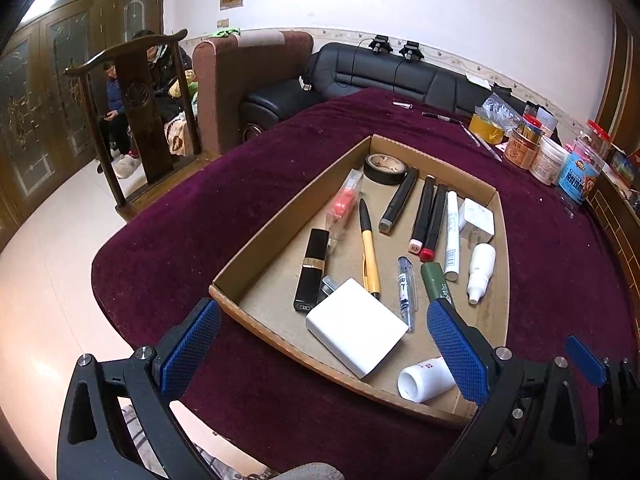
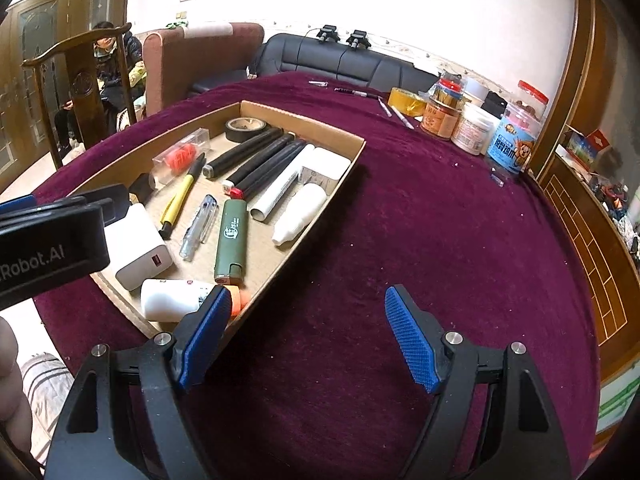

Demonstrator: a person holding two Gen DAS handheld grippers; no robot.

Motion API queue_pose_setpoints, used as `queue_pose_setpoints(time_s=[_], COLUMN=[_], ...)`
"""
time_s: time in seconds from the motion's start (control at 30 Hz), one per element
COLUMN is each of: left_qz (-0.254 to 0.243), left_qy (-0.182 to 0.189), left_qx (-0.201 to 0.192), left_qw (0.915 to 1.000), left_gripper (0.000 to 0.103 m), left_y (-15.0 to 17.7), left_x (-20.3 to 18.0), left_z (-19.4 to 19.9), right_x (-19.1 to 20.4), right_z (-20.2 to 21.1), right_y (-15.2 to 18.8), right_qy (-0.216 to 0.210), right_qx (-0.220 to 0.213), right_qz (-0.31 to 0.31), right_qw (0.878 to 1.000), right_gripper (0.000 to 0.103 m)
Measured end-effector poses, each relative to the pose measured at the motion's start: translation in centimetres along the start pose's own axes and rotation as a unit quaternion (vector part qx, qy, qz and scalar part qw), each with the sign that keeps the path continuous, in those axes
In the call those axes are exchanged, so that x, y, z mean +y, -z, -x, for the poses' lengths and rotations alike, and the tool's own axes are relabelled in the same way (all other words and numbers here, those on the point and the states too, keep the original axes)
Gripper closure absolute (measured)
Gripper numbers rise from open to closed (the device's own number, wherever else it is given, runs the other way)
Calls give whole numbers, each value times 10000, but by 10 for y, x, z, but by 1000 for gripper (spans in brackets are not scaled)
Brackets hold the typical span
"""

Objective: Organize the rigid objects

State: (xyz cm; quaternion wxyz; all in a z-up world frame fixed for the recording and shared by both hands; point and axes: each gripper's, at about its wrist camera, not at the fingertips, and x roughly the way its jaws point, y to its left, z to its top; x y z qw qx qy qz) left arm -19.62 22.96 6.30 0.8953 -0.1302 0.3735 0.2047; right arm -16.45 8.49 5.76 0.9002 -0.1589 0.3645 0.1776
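You held both grippers above maroon table [image 2: 400, 216], nothing gripped. Left gripper [image 1: 324, 344] gaped wide over tray [image 1: 280, 216], straddling white charger [image 1: 356, 328]. Right gripper [image 2: 304, 340] gaped wide over bare cloth beside tray [image 2: 328, 196]. Pens, markers, lighter [image 2: 231, 240], bottles lay loose inside. Advice: square pads on charger's flat sides, clear tray wall, avoid nudging pen [image 1: 370, 256].

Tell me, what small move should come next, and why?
Probably reach the open right claw toward the pens lying loose on the purple cloth. Both claws are empty, and nearly everything else small already sits in the cardboard tray.
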Motion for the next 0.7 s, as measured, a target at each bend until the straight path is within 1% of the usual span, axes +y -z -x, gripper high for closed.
queue_pose_setpoints(time_s=[0.2,0.57,0.7], left_qz=[-32,-56,-154], left_qy=[71,-114,-115], left_qx=[231,262,244], left_qw=[9997,9996,9995], left_gripper=[1,1,1], left_y=[2,2,2], left_x=[-4,-12,-22], left_z=[-9,-7,-2], right_x=[-3,-13,-26], right_z=[-3,-3,-2], right_y=[-3,-2,-1], right_qy=[-6,-163,-224], right_qx=[51,-5,-45], right_qz=[-66,-191,-348], right_qw=[10000,9997,9991], right_gripper=[24,23,23])
